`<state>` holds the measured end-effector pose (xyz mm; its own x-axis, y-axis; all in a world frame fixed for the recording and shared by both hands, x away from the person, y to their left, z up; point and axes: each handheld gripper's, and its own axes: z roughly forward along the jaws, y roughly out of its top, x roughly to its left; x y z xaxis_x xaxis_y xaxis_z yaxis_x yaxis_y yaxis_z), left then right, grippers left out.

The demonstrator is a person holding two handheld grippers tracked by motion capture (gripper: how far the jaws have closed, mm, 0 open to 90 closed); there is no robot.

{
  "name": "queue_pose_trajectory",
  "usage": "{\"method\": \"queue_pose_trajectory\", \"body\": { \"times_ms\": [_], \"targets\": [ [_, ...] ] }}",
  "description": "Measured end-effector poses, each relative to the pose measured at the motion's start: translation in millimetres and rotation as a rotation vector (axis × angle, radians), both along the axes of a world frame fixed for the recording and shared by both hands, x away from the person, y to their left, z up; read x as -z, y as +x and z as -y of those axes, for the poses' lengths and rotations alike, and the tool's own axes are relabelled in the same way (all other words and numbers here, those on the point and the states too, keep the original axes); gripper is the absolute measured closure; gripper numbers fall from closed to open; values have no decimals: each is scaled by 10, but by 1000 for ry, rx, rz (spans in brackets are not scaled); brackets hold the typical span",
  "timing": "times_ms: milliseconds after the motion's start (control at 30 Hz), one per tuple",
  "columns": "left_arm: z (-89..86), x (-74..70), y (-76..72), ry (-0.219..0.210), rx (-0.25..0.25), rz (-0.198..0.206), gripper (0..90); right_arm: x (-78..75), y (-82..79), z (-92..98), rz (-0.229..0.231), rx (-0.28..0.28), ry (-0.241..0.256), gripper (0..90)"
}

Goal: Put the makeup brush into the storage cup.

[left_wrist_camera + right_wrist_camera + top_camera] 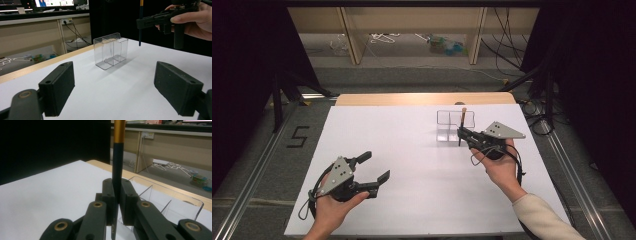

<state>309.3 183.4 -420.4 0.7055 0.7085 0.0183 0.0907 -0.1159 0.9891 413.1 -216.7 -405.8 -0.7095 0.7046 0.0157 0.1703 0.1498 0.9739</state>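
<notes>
Right gripper (460, 134) clamped on dark pencil (462, 125), upright, just above near edge of clear box (447, 125), far right. Left gripper (377, 167) wide apart, holding nothing, near left.

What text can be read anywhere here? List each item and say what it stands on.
"5": dark tape numeral on the grey floor left of the table.
Monitor screens: writing too small to read.
Print on the pencil in the right hand-held gripper: too blurred to read.
</notes>
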Motion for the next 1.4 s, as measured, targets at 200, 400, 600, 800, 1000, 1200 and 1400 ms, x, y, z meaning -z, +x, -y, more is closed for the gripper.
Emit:
{"method": "queue_pose_trajectory", "body": {
  "times_ms": [200,400,600,800,1000,1200,1400],
  "targets": [
    [3,2,2,3,1,3,167,-2,27,7,1,9,-3,840],
    [7,7,3,2,2,0,167,-5,51,7,2,13,-7,840],
    [1,5,10,12,6,8,167,-14,78,13,2,21,-6,840],
    [11,14,9,0,6,-1,167,-15,109,13,2,20,-2,840],
    [10,15,5,6,3,-6,168,-25,148,18,9,34,-5,840],
    [13,18,6,5,3,-8,168,-31,177,29,2,39,-7,840],
    [12,18,7,5,3,-8,168,-27,209,37,3,43,-8,840]
  ]
}}
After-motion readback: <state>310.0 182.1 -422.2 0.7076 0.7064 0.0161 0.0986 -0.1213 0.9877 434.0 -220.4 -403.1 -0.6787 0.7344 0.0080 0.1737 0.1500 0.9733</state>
